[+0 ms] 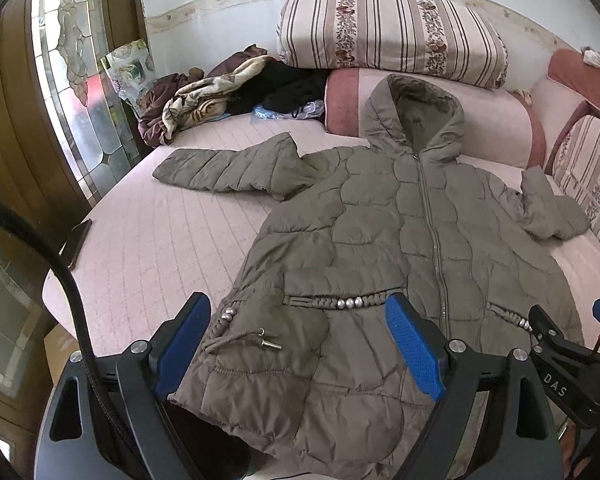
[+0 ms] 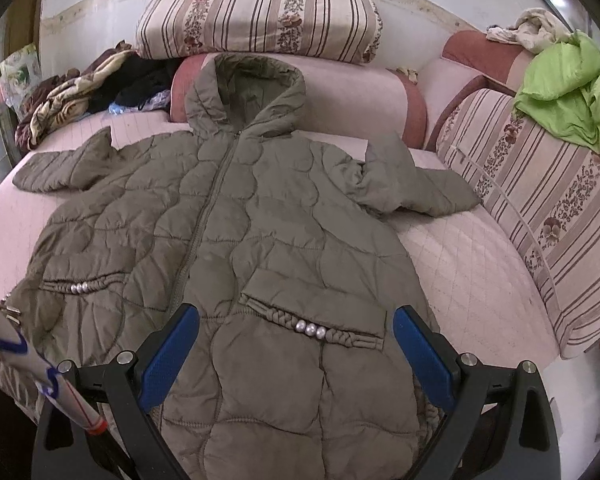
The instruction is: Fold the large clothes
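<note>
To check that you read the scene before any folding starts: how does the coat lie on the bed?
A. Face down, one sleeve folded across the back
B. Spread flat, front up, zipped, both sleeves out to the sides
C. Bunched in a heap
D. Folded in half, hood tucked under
B: the coat lies flat with its zipper closed and facing up, sleeves out sideways.

striped cushion (image 1: 392, 32), crumpled blanket (image 1: 204, 100), green garment (image 2: 568, 92), phone (image 1: 76, 242)
</note>
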Action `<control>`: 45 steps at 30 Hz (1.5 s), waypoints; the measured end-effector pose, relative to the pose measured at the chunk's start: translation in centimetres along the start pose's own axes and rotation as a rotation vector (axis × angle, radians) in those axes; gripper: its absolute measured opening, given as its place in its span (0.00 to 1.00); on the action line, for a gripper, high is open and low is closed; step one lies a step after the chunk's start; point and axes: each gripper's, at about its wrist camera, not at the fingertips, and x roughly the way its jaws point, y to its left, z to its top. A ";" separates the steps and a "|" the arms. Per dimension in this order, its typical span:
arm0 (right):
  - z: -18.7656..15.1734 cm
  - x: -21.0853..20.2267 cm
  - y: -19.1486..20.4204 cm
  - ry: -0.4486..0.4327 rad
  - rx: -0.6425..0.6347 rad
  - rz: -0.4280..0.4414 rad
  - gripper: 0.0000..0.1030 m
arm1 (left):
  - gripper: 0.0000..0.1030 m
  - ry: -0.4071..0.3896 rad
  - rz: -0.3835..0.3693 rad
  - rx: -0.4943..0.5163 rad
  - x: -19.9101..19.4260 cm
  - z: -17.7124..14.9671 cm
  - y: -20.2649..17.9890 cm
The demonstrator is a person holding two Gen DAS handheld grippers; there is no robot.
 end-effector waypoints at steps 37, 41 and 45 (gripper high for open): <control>-1.3 2.1 -1.0 0.093 0.002 -0.035 0.95 | 0.86 0.071 0.011 0.007 1.5 -0.7 0.0; -1.3 2.2 -0.9 0.099 0.001 -0.037 0.95 | 0.86 0.079 0.017 -0.004 1.8 -0.7 0.5; -1.2 2.3 -0.7 0.105 -0.004 -0.040 0.95 | 0.86 0.086 0.025 -0.017 2.2 -0.6 1.2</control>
